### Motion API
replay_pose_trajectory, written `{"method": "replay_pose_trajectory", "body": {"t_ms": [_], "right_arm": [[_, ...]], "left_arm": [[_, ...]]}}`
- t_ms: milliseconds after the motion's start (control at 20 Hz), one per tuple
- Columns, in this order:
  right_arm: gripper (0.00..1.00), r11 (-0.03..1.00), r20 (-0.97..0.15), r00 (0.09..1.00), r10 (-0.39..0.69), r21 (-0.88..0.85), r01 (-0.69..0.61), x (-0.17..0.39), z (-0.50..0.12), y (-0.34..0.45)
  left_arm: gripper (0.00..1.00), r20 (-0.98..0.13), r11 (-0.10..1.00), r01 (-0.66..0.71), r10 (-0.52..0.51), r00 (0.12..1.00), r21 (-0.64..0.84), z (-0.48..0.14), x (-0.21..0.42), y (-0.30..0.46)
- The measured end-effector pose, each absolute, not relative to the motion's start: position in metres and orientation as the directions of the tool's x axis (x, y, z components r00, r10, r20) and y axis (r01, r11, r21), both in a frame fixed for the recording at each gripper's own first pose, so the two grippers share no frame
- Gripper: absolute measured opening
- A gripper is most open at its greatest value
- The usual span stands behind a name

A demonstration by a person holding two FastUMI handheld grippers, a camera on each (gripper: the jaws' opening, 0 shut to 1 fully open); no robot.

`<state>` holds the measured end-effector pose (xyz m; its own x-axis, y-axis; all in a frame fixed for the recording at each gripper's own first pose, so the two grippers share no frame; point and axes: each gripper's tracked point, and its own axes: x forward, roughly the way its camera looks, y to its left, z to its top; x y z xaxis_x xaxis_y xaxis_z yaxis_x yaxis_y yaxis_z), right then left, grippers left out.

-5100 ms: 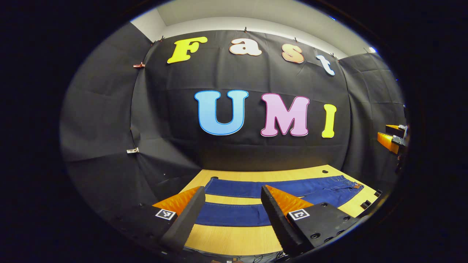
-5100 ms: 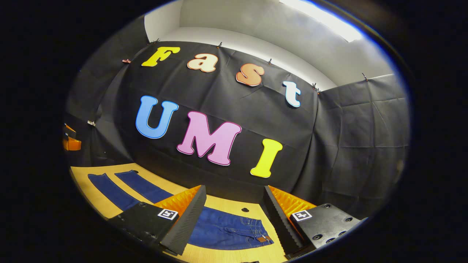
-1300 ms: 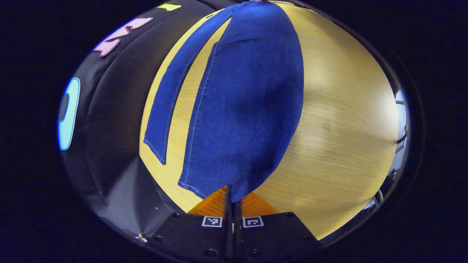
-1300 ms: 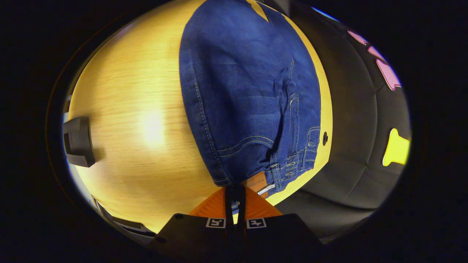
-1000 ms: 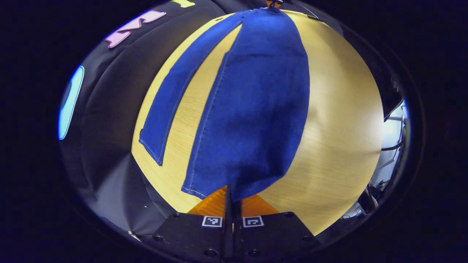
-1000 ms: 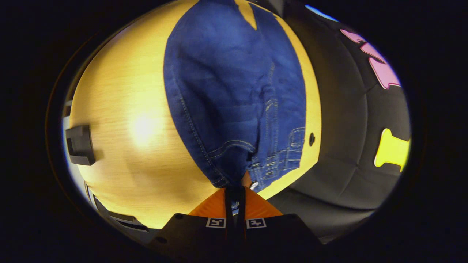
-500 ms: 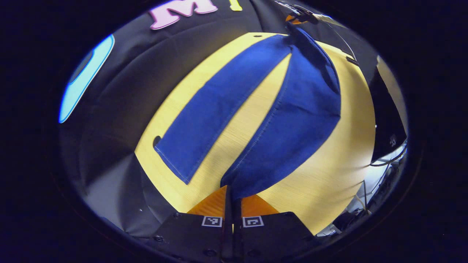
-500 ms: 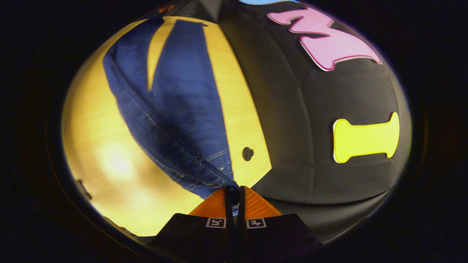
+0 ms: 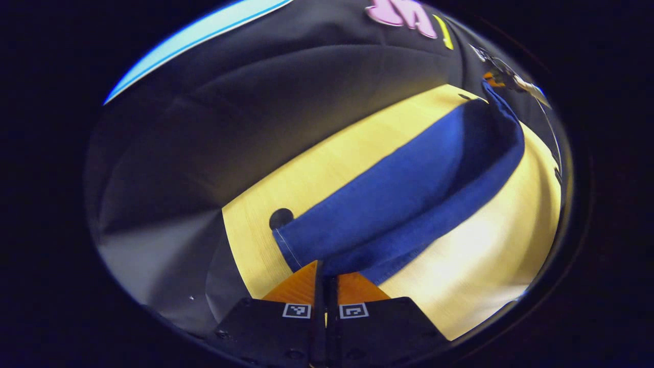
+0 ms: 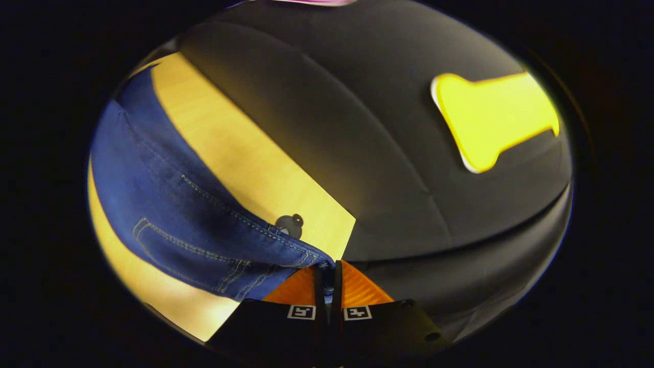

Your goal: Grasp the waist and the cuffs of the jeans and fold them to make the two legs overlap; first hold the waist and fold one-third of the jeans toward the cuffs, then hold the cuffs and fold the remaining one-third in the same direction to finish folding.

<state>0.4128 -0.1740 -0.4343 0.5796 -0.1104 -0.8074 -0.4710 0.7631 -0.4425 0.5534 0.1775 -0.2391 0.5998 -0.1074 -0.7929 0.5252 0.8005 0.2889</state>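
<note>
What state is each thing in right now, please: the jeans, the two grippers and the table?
jeans: lifted at cuff and waist, near leg carried over the far leg, which lies on the table.
left gripper: shut on the jeans at a cuff.
right gripper: shut on the jeans at the waist.
table: wooden top, bearing the jeans.

support: wooden table [image 9: 490,266] | on it: jeans [image 9: 409,199]

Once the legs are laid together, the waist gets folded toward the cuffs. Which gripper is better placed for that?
Likely the right gripper: it is shut on the jeans at the waist. The left gripper pinches the cuff end.
</note>
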Motion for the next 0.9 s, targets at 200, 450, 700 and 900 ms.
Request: {"method": "replay_pose_trajectory", "body": {"t_ms": [200, 450, 700, 900], "right_arm": [[0.05, 0.746, -0.827, 0.552, -0.105, -0.433, -0.506, 0.418, -0.468, -0.168], [0.31, 0.82, -0.84, 0.536, -0.085, -0.365, -0.441, 0.405, -0.451, -0.147], [1.0, 0.954, -0.823, 0.567, -0.02, -0.185, -0.236, 0.374, -0.422, -0.143], [0.98, 0.999, -0.764, 0.644, 0.033, 0.025, -0.022, 0.349, -0.379, -0.133]], "left_arm": [[0.06, -0.811, 0.786, 0.512, -0.023, 0.584, 0.346, -0.291, 0.582, 0.178], [0.45, -0.758, 0.783, 0.46, 0.023, 0.652, 0.42, -0.288, 0.592, 0.165], [0.98, -0.555, 0.833, 0.295, 0.017, 0.832, 0.467, -0.249, 0.597, 0.147], [0.97, -0.334, 0.919, 0.131, 0.0, 0.943, 0.371, -0.171, 0.566, 0.103]]}}
